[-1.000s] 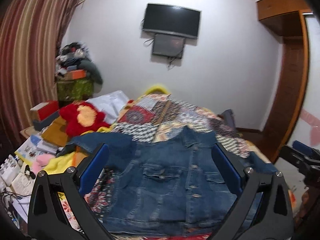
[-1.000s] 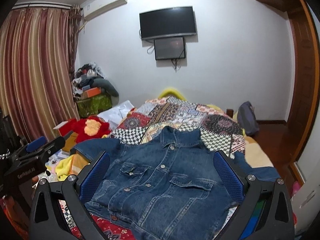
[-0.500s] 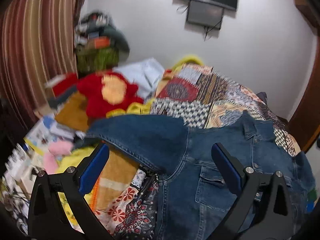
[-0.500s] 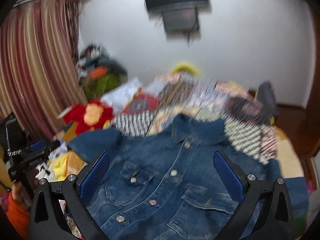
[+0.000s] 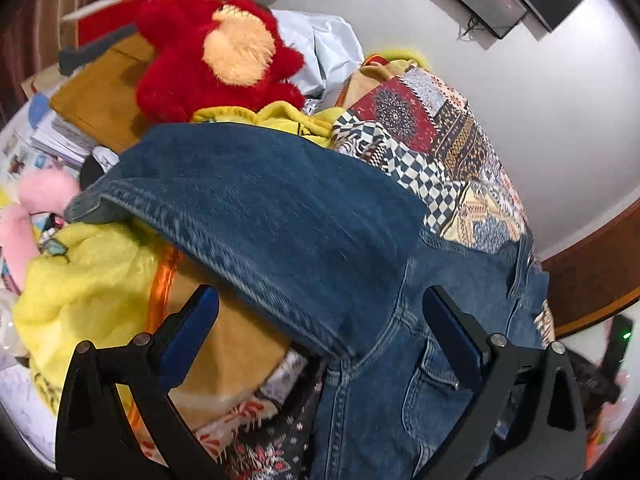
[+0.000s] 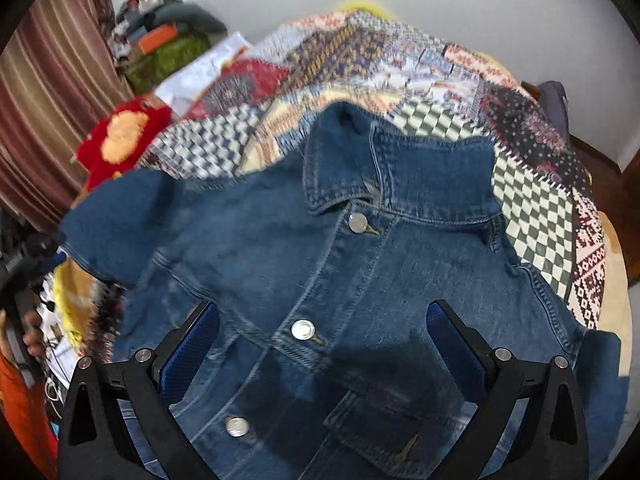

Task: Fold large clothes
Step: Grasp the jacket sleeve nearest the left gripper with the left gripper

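Left wrist view: left gripper [image 5: 320, 312] jaws spread wide, nothing between the blue pads [image 5: 188, 332]. Denim jacket [image 5: 360, 320] fills centre and lower right of frame; its sleeve [image 5: 256, 200] stretches toward the left edge, over a yellow blanket [image 5: 80, 276]. Red plush toy [image 5: 216, 56] at upper left; patchwork quilt [image 5: 440, 140] at upper right.

Right wrist view: right gripper [image 6: 322, 344] jaws also wide apart, gripping nothing. Jacket lies front-up on the quilt, buttoned, collar [image 6: 396, 176] at frame centre, metal buttons [image 6: 302, 329] running down toward the lower left. Whether either gripper touches the denim cannot be told.
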Tool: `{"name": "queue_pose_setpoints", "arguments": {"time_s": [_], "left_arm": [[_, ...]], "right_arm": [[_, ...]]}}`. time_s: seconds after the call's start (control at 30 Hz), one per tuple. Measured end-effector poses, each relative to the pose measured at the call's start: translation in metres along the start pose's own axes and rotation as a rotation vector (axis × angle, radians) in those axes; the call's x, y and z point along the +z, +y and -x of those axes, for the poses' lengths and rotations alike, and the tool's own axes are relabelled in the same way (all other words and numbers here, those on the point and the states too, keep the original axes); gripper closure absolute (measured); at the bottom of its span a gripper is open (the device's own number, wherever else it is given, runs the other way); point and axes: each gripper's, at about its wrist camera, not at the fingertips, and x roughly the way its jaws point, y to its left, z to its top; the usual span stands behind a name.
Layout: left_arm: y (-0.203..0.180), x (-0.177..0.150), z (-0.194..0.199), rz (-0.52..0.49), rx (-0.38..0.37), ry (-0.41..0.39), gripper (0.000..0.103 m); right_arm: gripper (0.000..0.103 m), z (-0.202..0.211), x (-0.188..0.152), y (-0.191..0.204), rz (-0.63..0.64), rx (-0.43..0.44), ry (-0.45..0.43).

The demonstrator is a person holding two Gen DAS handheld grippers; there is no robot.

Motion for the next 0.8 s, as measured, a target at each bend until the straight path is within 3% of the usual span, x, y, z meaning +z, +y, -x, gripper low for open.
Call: {"name": "queue_pose_setpoints", "arguments": {"time_s": [0.2, 0.27, 0.3, 0.37, 0.47, 0.57, 0.8], "left_arm": [[0.018, 0.026, -0.011, 0.039, 0.067, -0.047, 0.037], [0.022, 0.032, -0.013, 0.049, 0.09, -0.057, 0.053], [0.022, 0.034, -0.013, 0.04, 0.114, -0.065, 0.057], [0.016, 0.037, -0.011, -0.005, 0.18, -0.085, 0.078], [-0.003, 0.039, 0.0, -0.065, 0.199, -0.115, 0.09], [-0.035, 0.04, 0.023, -0.154, 0.201, -0.172, 0.093], [-0.142, 0.022, 0.072, -0.403, 0.024, -0.27, 0.095]], "right_arm": [[0.0, -0.029, -0.004, -0.002, -0.02, 0.058, 0.09], [0.0, -0.033, -0.009, 0.0, -0.022, 0.078, 0.11], [0.0, -0.034, -0.011, 0.0, -0.021, 0.086, 0.12], [0.0, -0.032, -0.014, 0.002, -0.014, 0.087, 0.124], [0.0, -0.023, -0.016, 0.002, -0.007, 0.087, 0.118], [0.0, -0.005, -0.017, -0.001, -0.008, 0.086, 0.091], [0.0, 0.048, -0.019, -0.005, 0.001, 0.062, -0.001]]}}
